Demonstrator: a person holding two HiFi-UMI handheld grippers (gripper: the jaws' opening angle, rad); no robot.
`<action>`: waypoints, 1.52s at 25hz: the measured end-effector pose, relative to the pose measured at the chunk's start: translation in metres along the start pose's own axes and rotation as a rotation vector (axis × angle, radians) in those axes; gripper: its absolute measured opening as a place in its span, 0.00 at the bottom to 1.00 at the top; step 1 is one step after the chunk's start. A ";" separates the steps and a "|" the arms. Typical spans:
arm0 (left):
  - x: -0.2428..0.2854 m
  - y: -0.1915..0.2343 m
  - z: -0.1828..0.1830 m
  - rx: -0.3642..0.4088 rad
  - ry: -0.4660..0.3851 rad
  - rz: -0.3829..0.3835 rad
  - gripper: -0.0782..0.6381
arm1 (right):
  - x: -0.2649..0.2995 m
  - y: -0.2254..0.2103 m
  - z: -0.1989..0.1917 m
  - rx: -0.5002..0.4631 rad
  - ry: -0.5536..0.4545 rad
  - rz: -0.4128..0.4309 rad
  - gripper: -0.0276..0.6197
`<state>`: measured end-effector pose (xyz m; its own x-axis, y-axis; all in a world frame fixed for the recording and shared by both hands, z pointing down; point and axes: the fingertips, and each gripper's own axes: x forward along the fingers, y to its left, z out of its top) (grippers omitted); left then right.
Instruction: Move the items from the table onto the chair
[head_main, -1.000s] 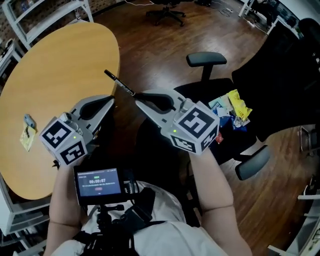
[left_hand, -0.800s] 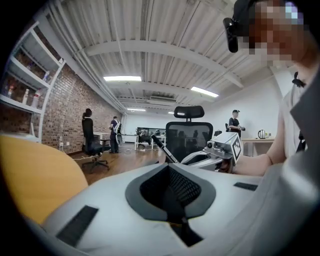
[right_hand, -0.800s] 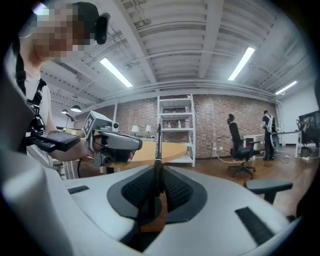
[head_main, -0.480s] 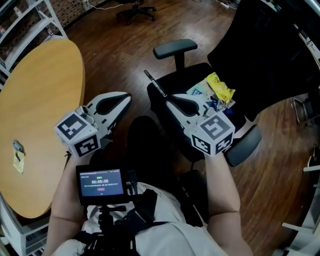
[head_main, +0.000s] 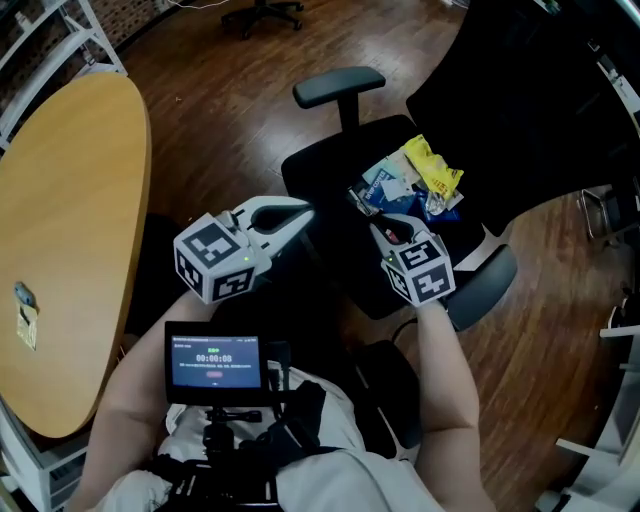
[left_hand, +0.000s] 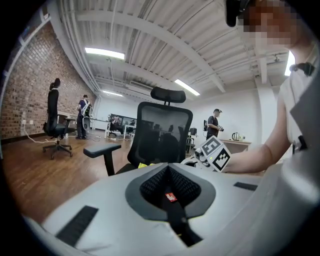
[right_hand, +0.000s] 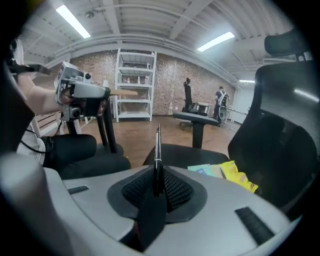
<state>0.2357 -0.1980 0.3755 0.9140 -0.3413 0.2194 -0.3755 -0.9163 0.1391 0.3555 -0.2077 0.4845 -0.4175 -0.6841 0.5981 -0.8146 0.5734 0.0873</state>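
My right gripper (head_main: 383, 226) (right_hand: 158, 183) is shut on a thin black pen (right_hand: 158, 150). It hovers over the black office chair's seat (head_main: 325, 165) (right_hand: 186, 151). The pen's tip (head_main: 357, 198) points toward the packets. On the seat lie a yellow snack bag (head_main: 436, 172) (right_hand: 239, 176) and blue-white packets (head_main: 386, 184) (right_hand: 205, 170). My left gripper (head_main: 303, 213) (left_hand: 170, 194) is shut and holds nothing, just left of the seat's front. On the round wooden table (head_main: 75, 190) at the left, a small yellow and blue item (head_main: 22, 312) remains near its near edge.
The chair's armrests (head_main: 338, 86) (head_main: 484, 290) flank the seat, and its tall black back (left_hand: 164, 131) rises behind. A white shelf unit (right_hand: 135, 85) stands by the brick wall. Another office chair (head_main: 262, 14) and people stand farther off on the wooden floor.
The view has swung from the table to the chair. Both grippers moved right and forward; the right one carried the pen over the seat, close to the packets.
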 end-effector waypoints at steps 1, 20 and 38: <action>0.005 -0.002 -0.005 -0.004 0.009 -0.008 0.12 | 0.006 -0.003 -0.009 -0.003 0.031 -0.007 0.13; -0.006 0.021 -0.038 -0.113 0.044 0.054 0.12 | 0.089 -0.067 -0.122 0.064 0.362 -0.225 0.26; -0.038 0.026 -0.011 -0.143 -0.039 0.084 0.12 | 0.037 -0.004 0.020 0.119 -0.054 0.010 0.05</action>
<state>0.1897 -0.2061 0.3811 0.8829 -0.4254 0.1989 -0.4660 -0.8461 0.2587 0.3358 -0.2442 0.4905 -0.4447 -0.7036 0.5542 -0.8508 0.5253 -0.0157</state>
